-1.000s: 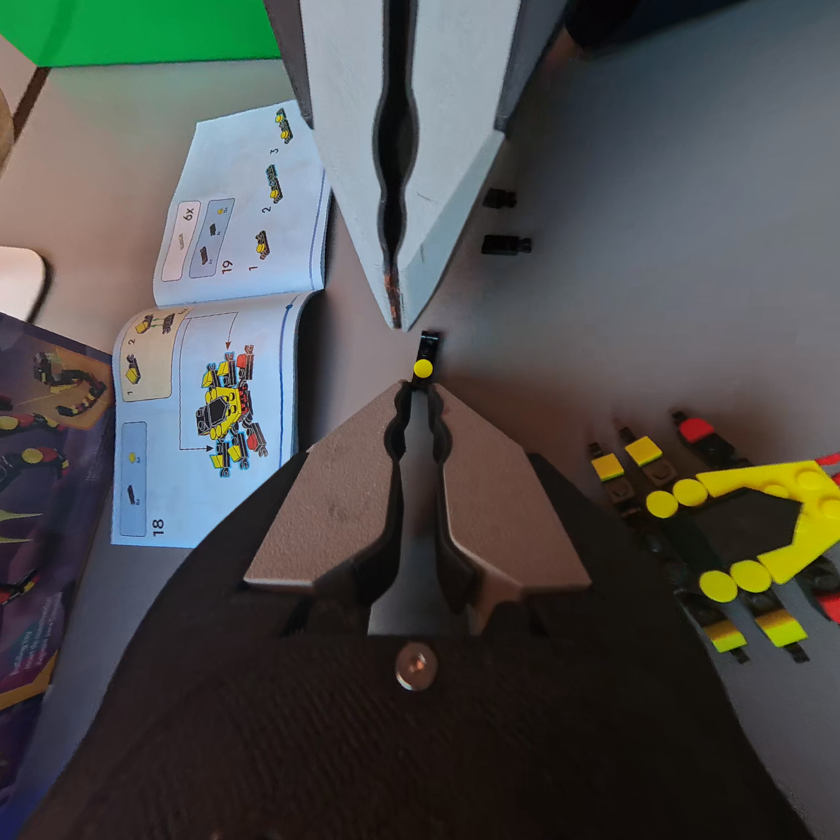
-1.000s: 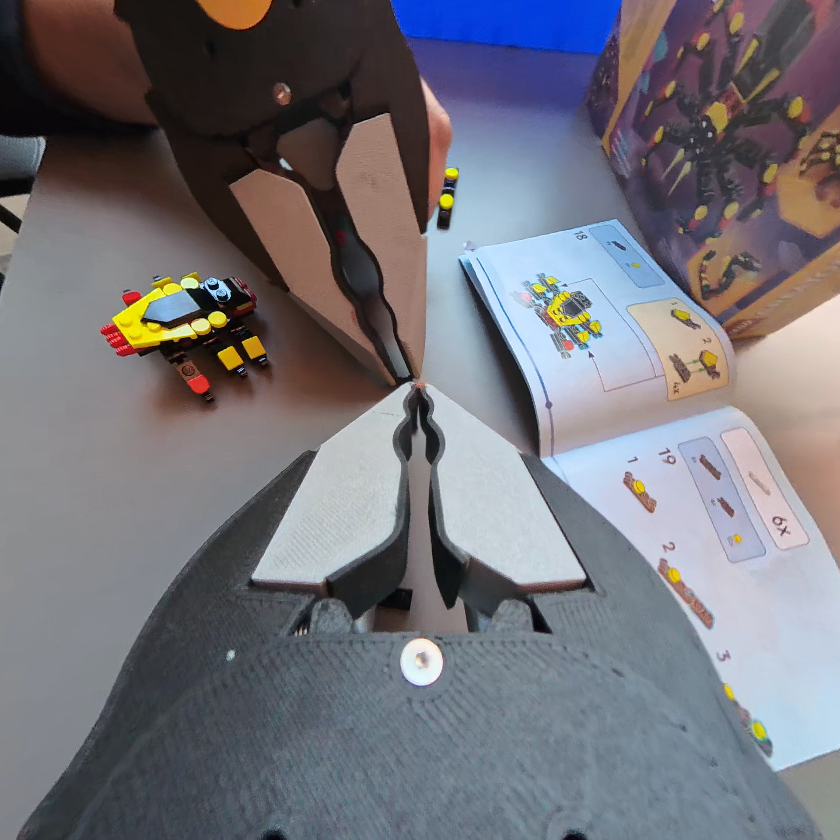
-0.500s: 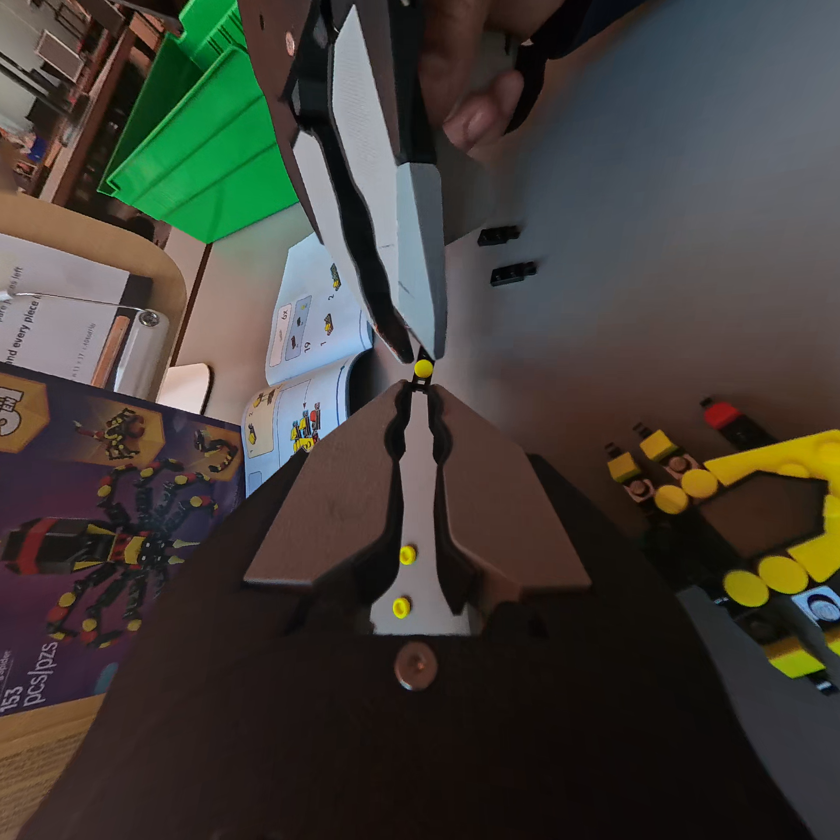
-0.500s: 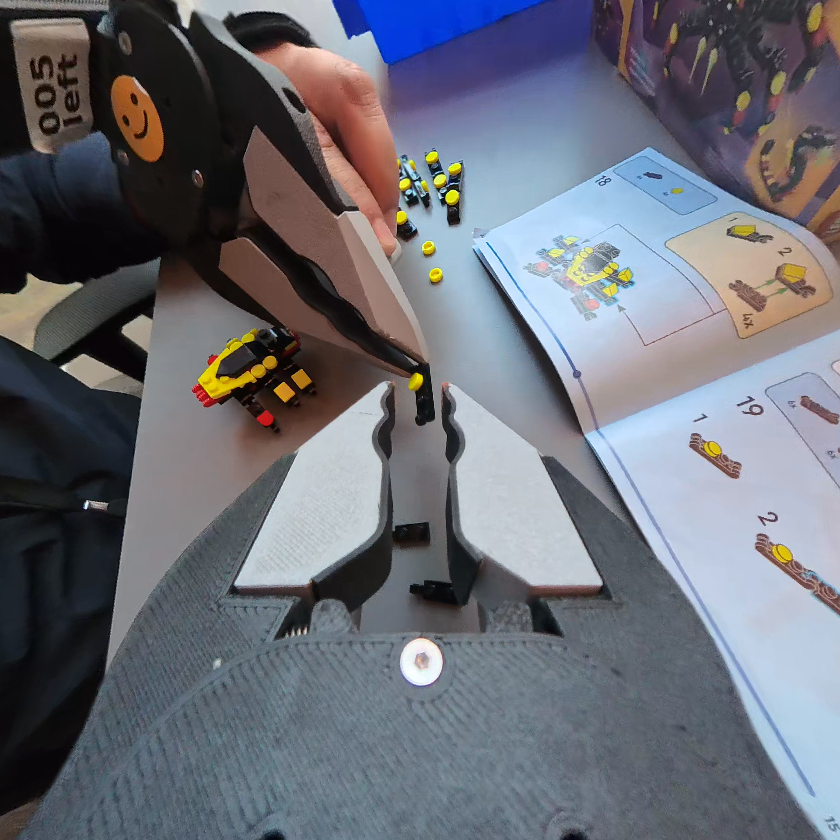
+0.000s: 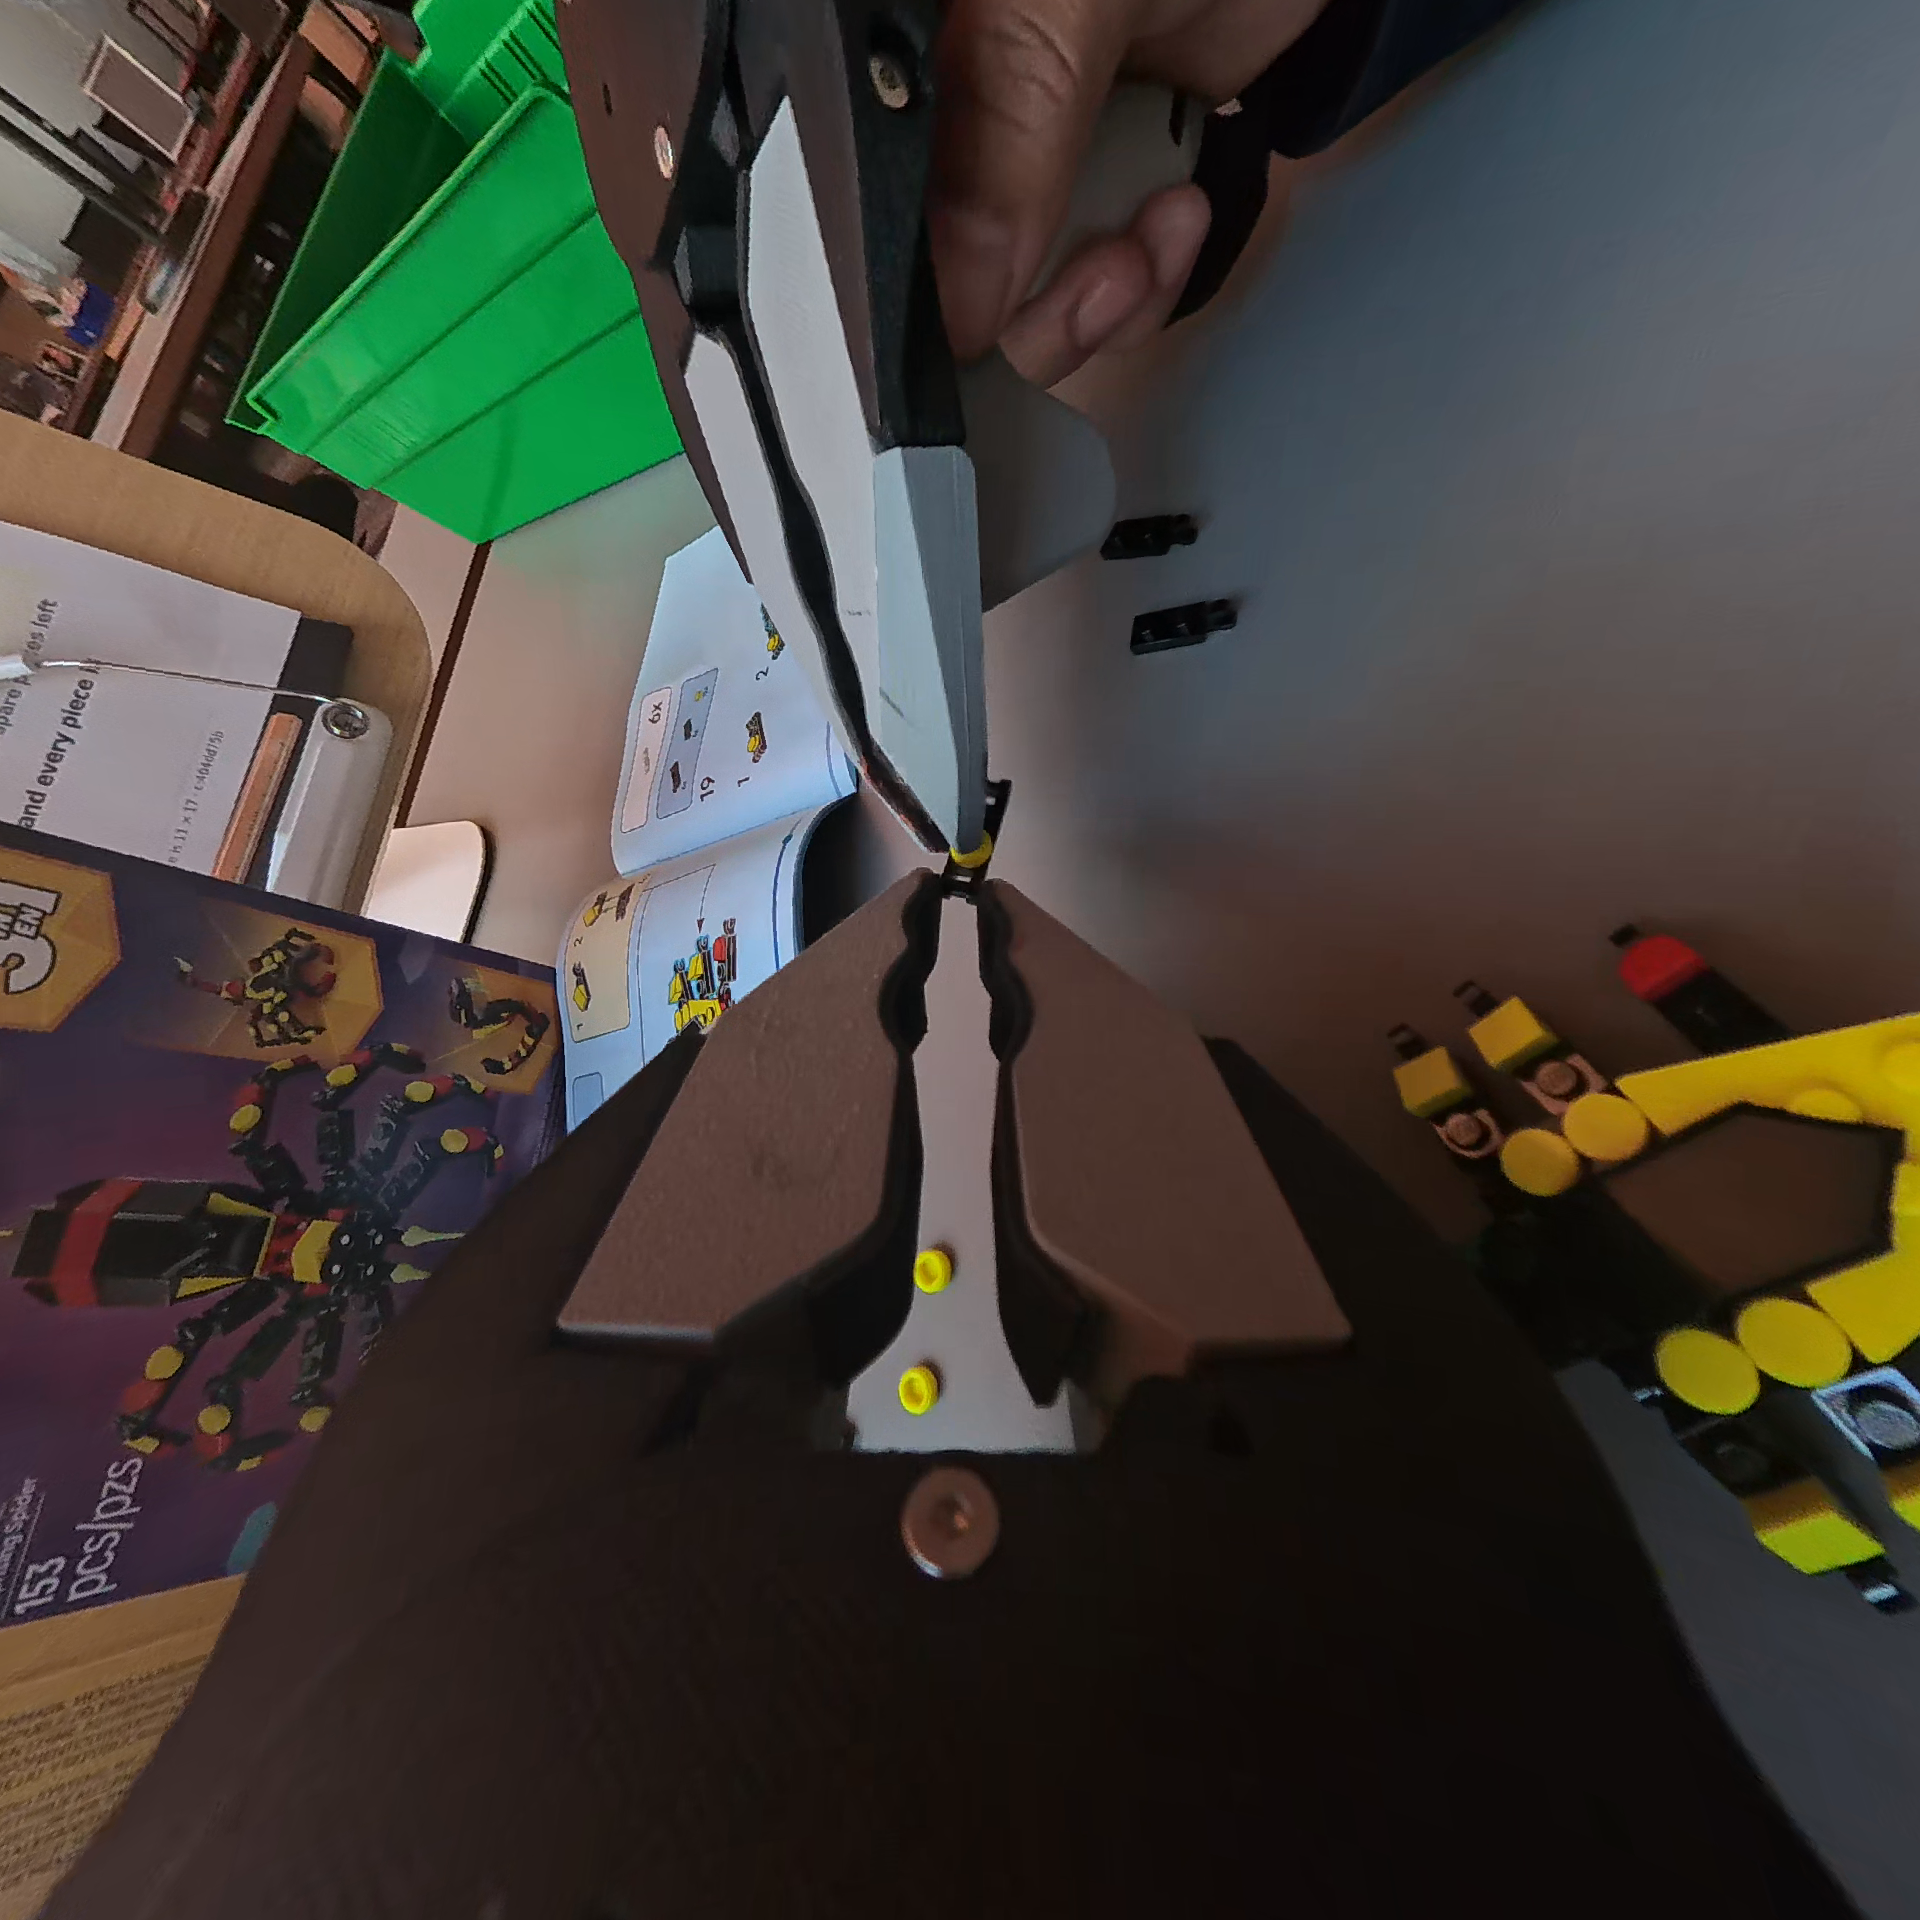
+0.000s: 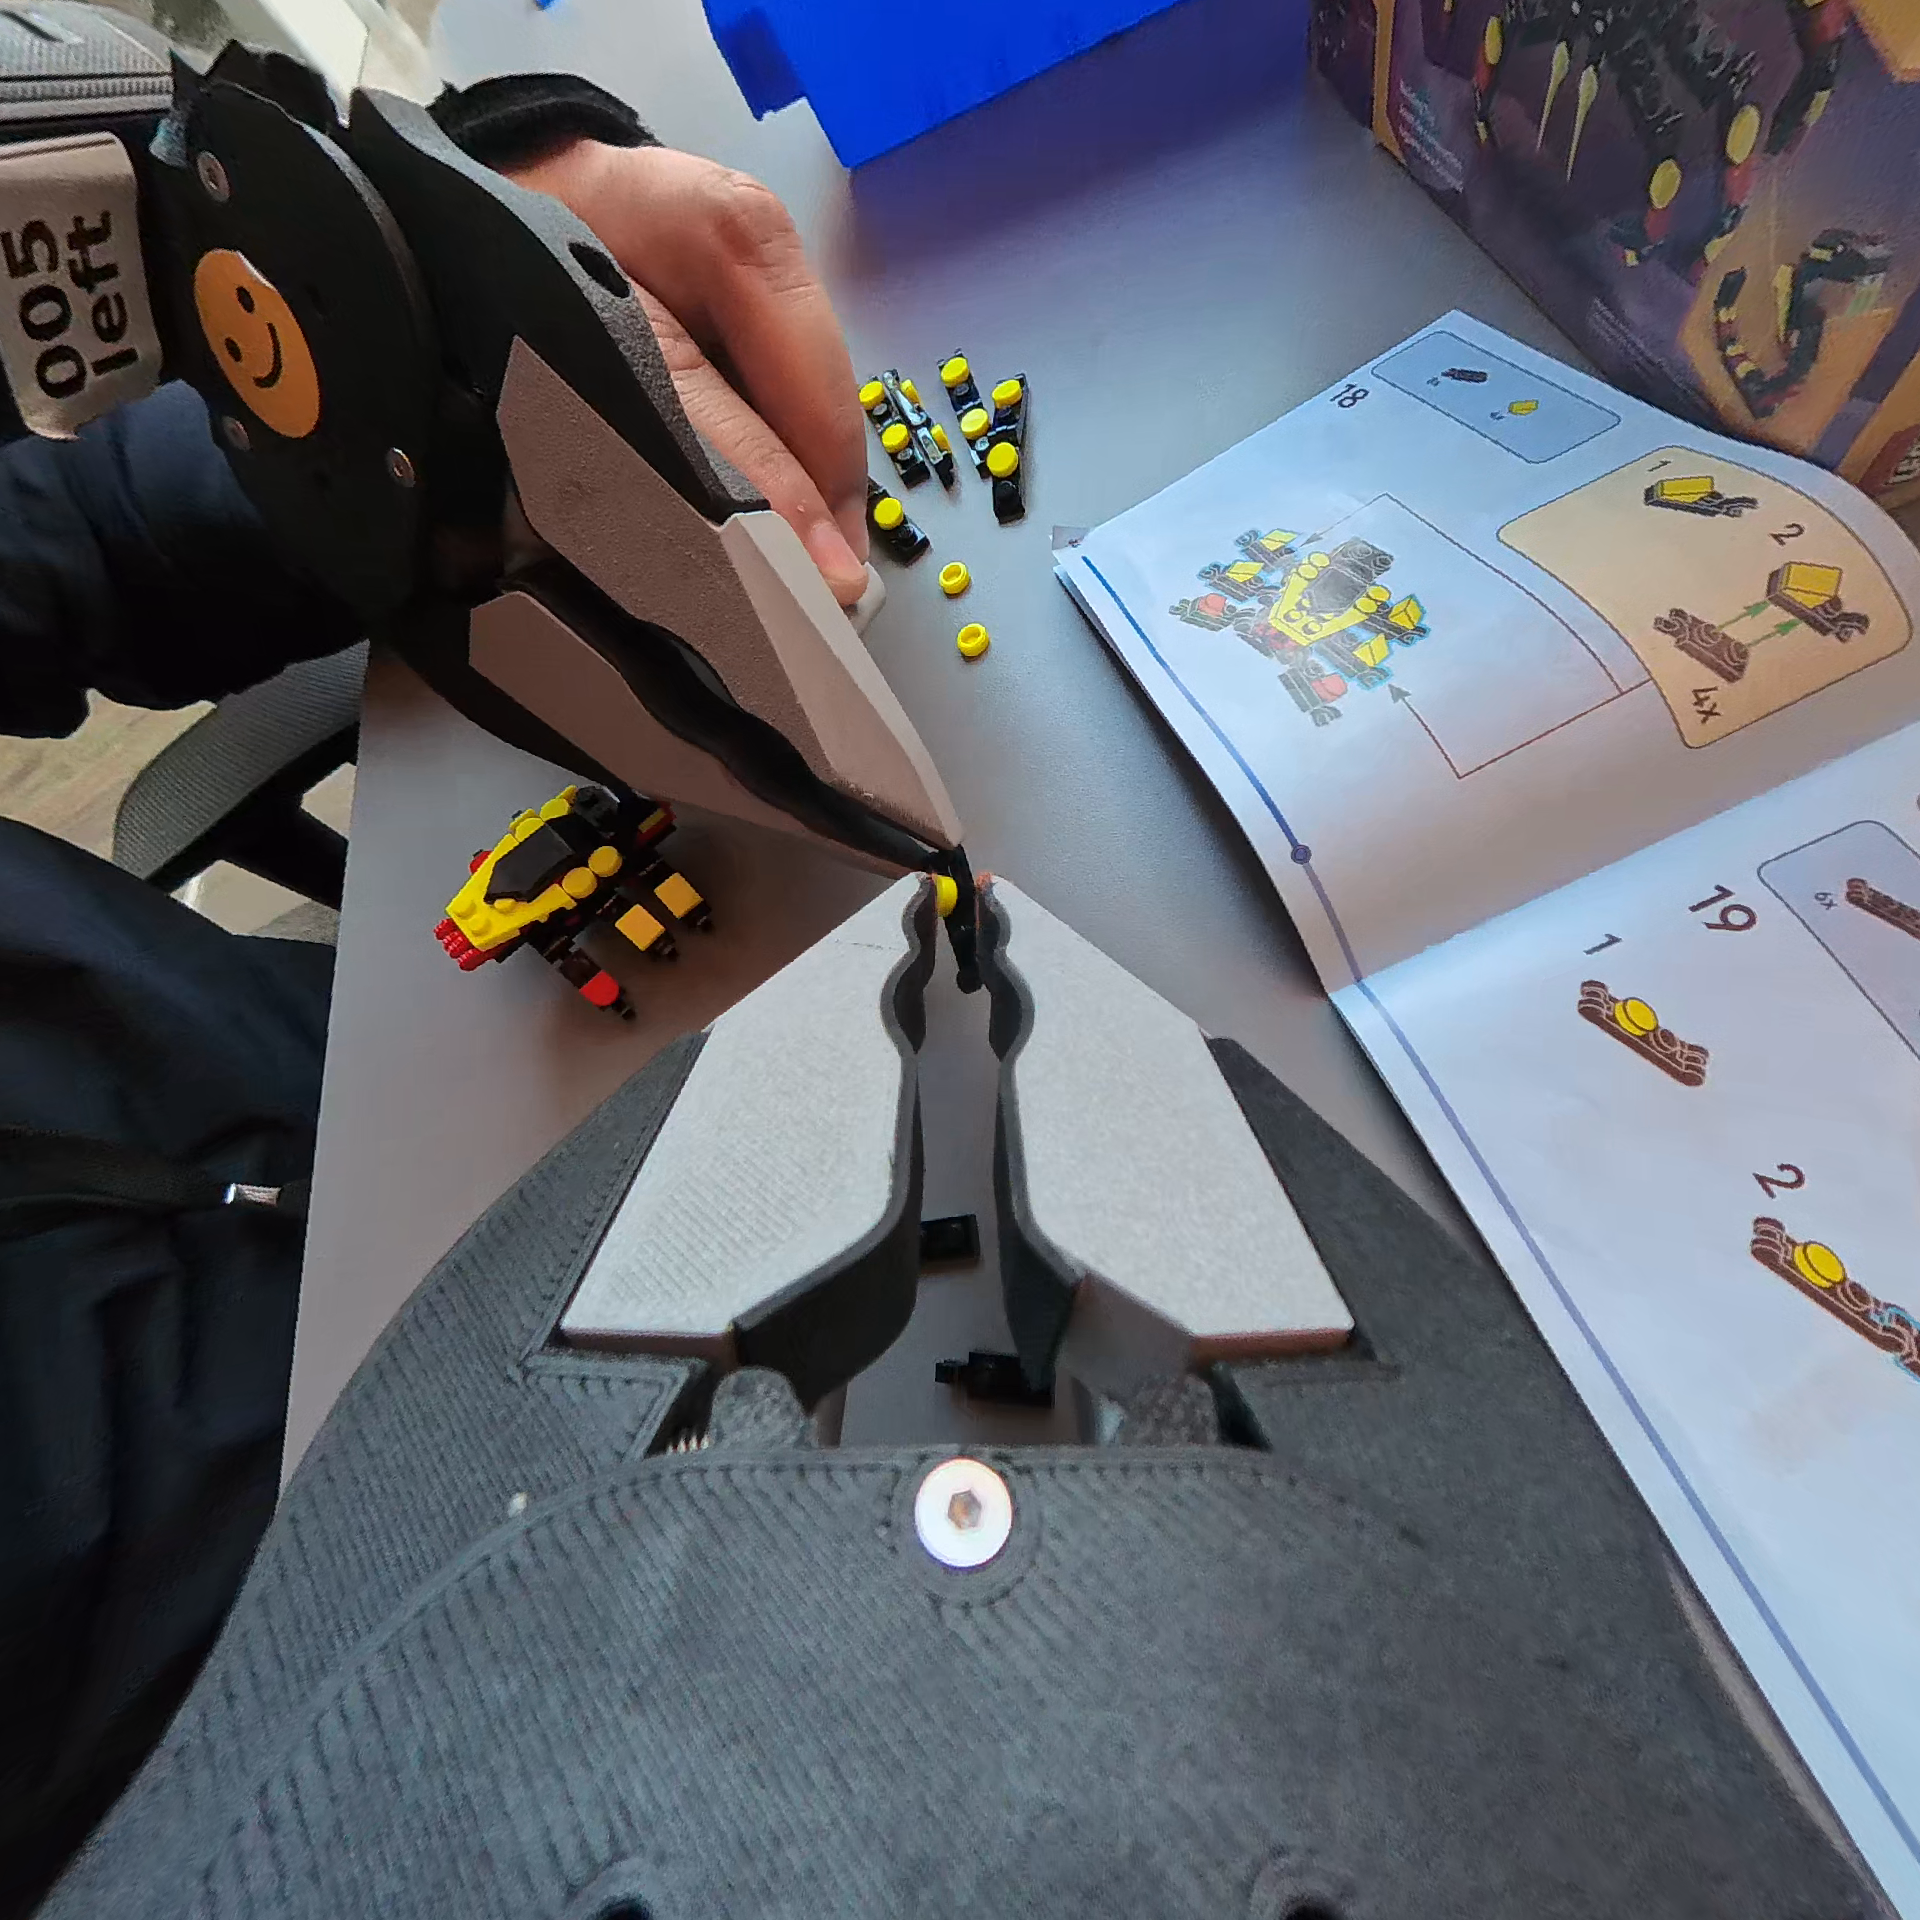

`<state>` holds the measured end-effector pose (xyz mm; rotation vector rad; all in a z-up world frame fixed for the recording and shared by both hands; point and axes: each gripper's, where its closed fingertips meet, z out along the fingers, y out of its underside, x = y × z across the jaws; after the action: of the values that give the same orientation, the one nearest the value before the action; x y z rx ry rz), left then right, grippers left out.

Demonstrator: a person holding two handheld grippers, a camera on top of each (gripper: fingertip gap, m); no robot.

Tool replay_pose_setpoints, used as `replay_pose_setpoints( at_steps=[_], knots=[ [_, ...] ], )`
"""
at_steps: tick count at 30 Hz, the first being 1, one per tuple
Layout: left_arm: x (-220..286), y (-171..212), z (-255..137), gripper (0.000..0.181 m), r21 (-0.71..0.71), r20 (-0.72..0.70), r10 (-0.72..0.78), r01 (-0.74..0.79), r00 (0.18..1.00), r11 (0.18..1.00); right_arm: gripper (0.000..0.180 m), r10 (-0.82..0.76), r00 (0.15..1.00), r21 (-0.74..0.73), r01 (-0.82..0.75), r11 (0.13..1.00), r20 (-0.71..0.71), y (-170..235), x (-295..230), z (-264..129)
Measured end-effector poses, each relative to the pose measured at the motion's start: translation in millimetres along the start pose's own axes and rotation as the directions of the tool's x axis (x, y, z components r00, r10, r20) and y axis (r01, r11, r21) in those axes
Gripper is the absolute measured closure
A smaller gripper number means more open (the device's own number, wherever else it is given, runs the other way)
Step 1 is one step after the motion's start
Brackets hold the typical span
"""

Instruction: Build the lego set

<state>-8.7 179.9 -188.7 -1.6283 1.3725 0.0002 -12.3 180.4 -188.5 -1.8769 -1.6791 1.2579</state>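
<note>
Two handheld grippers meet tip to tip above a grey table (image 6: 1143, 260), sharing one small lego piece. The piece is a thin black bar with a yellow round stud (image 6: 954, 914) on it. The left gripper (image 6: 940, 847), coming in from the upper left of the right wrist view, has its two fingers closed to a narrow point on the bar's upper end. The right gripper (image 6: 951, 902) has its fingers drawn close around the same bar, which hangs down just inside its tips; the yellow stud sits right at the tip line. From the left wrist view the bar (image 5: 977, 847) stands between the left gripper (image 5: 954, 896) and the right gripper (image 5: 961, 821), whose pale fingers come down from above, with a person's hand (image 5: 1049, 177) behind them.

On the table to the left of the tips sits the partly built yellow, black and red model (image 6: 566, 894), well apart from the grippers. Farther back lie a cluster of black bars with yellow studs (image 6: 951, 436) and two loose yellow studs (image 6: 964, 608). Two loose black pieces (image 6: 951, 1236) lie on the table under the right gripper. An open instruction booklet (image 6: 1558, 831) lies to the right, with the purple set box (image 6: 1662, 156) beyond it and a blue bin (image 6: 914, 62) at the far edge.
</note>
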Motion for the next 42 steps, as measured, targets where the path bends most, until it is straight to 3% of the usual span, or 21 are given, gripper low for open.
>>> replay_pose_setpoints(
  at_steps=[22, 36, 42],
  knots=[
    [3, -2, -3, 0.176, 0.035, 0.001, 0.086, -0.086, 0.996, 0.996, 0.168, -0.052, 0.994, 0.001, 0.052, 0.999, 0.095, 4, -8, 1],
    [6, -2, -3, 0.176, 0.021, 0.002, 0.129, -0.129, 0.992, 0.991, 0.173, 0.020, 0.989, -0.014, -0.019, 1.000, 0.148, 6, -10, 2],
    [6, 0, -4, 0.177, 0.020, -0.001, 0.122, -0.121, 0.993, 0.992, 0.176, -0.030, 0.992, -0.031, 0.034, 0.999, 0.122, 7, -10, 3]
  ],
)
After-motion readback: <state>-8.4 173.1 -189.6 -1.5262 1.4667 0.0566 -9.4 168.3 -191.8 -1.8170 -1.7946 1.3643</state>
